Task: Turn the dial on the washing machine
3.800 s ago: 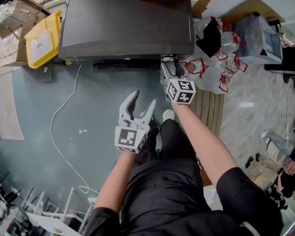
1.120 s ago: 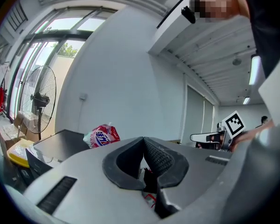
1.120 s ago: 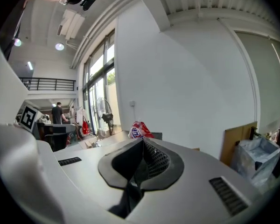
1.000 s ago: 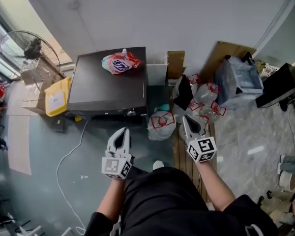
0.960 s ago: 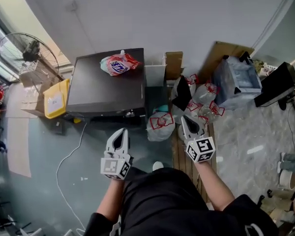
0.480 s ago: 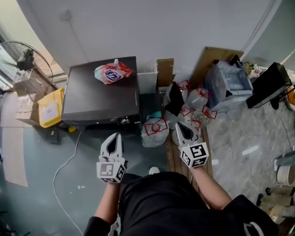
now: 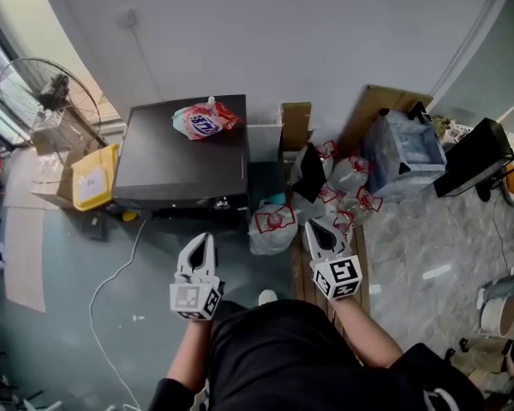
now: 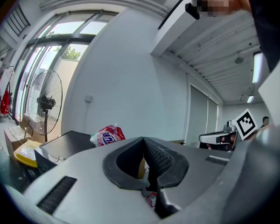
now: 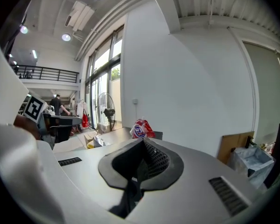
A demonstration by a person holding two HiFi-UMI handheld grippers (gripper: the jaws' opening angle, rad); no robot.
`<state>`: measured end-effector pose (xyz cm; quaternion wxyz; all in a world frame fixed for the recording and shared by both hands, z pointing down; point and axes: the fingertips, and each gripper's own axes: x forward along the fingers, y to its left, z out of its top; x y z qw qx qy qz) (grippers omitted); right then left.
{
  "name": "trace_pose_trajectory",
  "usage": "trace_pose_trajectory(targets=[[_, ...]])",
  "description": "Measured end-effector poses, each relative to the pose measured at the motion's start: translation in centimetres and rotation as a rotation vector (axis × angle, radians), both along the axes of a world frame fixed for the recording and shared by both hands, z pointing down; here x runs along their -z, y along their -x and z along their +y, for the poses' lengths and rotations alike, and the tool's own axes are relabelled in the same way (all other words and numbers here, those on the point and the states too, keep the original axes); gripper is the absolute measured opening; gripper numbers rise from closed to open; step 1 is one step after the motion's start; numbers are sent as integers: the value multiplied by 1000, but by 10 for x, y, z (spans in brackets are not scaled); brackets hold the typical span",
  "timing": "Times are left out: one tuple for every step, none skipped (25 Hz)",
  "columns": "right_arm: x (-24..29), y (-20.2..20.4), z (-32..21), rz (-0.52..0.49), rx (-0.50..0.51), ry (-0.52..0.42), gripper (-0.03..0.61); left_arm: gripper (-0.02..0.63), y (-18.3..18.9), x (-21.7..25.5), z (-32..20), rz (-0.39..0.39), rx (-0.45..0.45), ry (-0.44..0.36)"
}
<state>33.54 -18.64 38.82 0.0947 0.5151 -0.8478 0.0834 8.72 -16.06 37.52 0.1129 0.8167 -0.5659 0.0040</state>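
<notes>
The washer point(image 7: 184, 157) stands ahead of my left tool point(image 7: 198, 241) and well apart from it. A small bright knob on its front edge, which I take for the dial point(image 7: 224, 202), faces me. How it is set is too small to read. It sits on the front, so a tool would have to reach it roughly level, which suits how I hold both. A detergent bag point(image 7: 205, 121) lies at the back of the lid, clear of the knob.

Both tools are clenched on nothing. The right tool point(image 7: 313, 228) hangs just short of tied plastic bags point(image 7: 272, 224). Standing off like this fits arriving at the washer or backing away from it.
</notes>
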Motion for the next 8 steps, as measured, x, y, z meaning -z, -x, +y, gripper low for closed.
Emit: trace_pose_trajectory(targets=[[0, 1, 2, 2, 5, -3, 0, 3, 1, -1, 3, -2, 3, 2], [-1, 1, 2, 5, 7, -5, 0, 3, 1, -1, 5, -2, 7, 3], [-2, 2, 3, 8, 5, -5, 0, 3, 3, -1, 7, 0, 12, 4], [-4, 2, 4, 11, 3, -1, 0, 3, 4, -1, 9, 2, 17, 4], [-7, 3, 5, 11, 2, 4, 0, 3, 5, 0, 11, 5, 21, 3], [-10, 4, 6, 9, 3, 10, 0, 3, 7, 1, 13, 9, 23, 2], [-12, 5, 7, 6, 4, 15, 0, 3, 8, 2, 14, 13, 24, 1], [-14, 7, 9, 3, 6, 19, -2, 3, 9, 4, 16, 19, 24, 0]])
